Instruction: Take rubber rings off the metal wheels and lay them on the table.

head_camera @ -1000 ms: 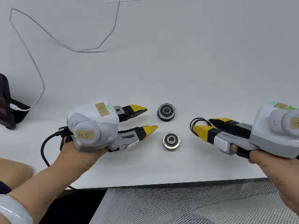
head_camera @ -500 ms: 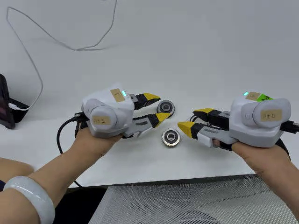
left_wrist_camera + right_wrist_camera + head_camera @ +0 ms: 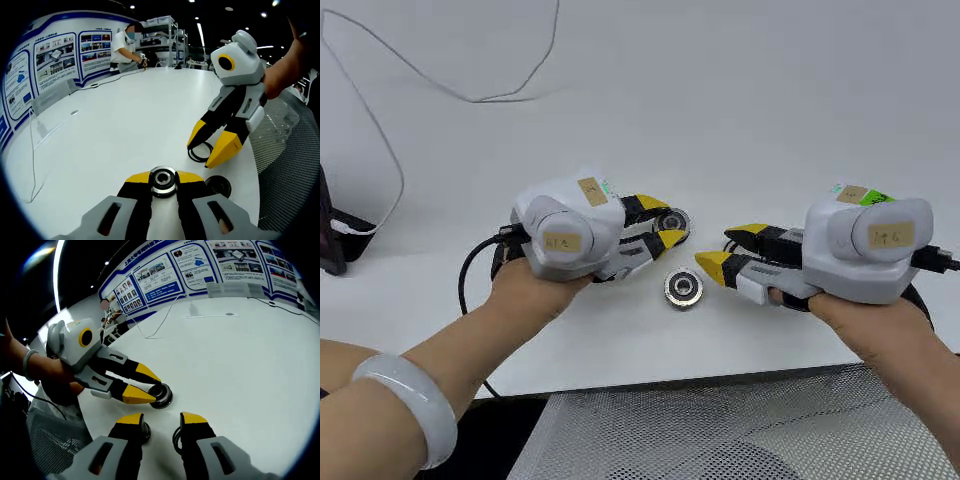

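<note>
Two metal wheels lie on the white table (image 3: 800, 120). The far wheel (image 3: 673, 222) (image 3: 164, 181) (image 3: 161, 394) sits between the yellow tips of my left gripper (image 3: 663, 221) (image 3: 164, 178) (image 3: 152, 388), which is shut on it. The near wheel (image 3: 683, 288) (image 3: 218, 185) (image 3: 142, 432) lies free just in front. My right gripper (image 3: 725, 248) (image 3: 161, 421) (image 3: 203, 151) is open and holds nothing, hovering to the right of both wheels. A loose black rubber ring (image 3: 195, 158) (image 3: 174, 436) lies on the table under its jaws.
A grey cable (image 3: 380, 130) loops across the back left and a black device (image 3: 328, 235) stands at the left edge. The table's front edge runs close below the grippers, with metal mesh (image 3: 720, 430) beyond it. A person (image 3: 125, 45) stands far off.
My left gripper has moved right and shut its jaws on the far wheel. My right gripper has come leftward toward the wheels, still open.
</note>
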{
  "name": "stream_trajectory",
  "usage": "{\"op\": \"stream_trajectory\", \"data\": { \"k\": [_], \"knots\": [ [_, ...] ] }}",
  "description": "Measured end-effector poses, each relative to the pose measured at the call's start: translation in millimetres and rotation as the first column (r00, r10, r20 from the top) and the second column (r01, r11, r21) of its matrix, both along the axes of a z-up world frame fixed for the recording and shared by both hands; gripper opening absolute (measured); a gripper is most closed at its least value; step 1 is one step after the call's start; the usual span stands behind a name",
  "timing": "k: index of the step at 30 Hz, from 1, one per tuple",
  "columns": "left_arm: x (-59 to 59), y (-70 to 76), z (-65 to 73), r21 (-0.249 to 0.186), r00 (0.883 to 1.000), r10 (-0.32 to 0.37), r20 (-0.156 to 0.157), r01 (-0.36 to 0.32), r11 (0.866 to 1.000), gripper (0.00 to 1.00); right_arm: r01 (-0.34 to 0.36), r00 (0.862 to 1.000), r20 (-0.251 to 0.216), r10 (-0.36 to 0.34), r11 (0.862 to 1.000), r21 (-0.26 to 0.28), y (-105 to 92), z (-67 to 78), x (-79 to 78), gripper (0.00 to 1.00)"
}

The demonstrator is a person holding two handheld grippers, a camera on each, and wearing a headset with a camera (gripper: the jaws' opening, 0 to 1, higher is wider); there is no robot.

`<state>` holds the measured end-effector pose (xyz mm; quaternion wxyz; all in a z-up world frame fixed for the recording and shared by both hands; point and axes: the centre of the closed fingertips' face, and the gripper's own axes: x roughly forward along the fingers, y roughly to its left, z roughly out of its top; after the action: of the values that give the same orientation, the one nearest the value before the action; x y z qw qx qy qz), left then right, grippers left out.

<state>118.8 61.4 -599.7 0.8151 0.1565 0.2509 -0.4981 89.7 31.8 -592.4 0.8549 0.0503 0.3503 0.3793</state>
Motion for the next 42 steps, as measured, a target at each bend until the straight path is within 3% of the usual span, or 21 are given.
{"op": "stream_trajectory", "data": {
  "k": [10, 13, 15, 18, 23, 33, 42],
  "knots": [
    [1.2, 0.2, -2.7, 0.010, 1.000, -0.007, -0.005, 0.007, 1.000, 0.15, 0.010, 1.000, -0.004, -0.010, 1.000, 0.011, -0.2, 0.1, 2.6, 0.28],
    [1.9, 0.5, -2.8, 0.010, 1.000, -0.008, -0.004, 0.008, 1.000, 0.14, 0.026, 1.000, -0.013, -0.026, 0.999, 0.032, 1.0, 1.1, 5.1, 0.27],
    [2.3, 0.3, -2.8, 0.007, 1.000, -0.009, -0.003, 0.010, 1.000, 0.14, 0.058, 0.998, -0.035, -0.055, 0.995, 0.076, 3.2, 3.3, 8.4, 0.25],
    [2.8, 0.5, -2.8, 0.001, 1.000, -0.008, -0.004, 0.008, 1.000, 0.14, 0.118, 0.990, -0.089, -0.107, 0.984, 0.135, 4.3, 2.8, 13.7, 0.25],
    [3.0, 0.7, -2.8, -0.003, 1.000, -0.008, -0.002, 0.008, 1.000, 0.14, 0.213, 0.970, -0.167, -0.177, 0.951, 0.226, 5.3, 4.2, 24.8, 0.23],
    [3.1, 1.4, -3.4, -0.012, 1.000, -0.008, 0.003, 0.008, 1.000, 0.14, 0.237, 0.951, -0.256, -0.175, 0.943, 0.232, 18.2, -11.6, 29.0, 0.19],
    [2.3, 1.7, -2.5, -0.022, 1.000, -0.006, 0.006, 0.006, 1.000, 0.14, 0.316, 0.914, -0.350, -0.208, 0.904, 0.287, 22.3, -15.8, 30.5, 0.19]
  ]
}}
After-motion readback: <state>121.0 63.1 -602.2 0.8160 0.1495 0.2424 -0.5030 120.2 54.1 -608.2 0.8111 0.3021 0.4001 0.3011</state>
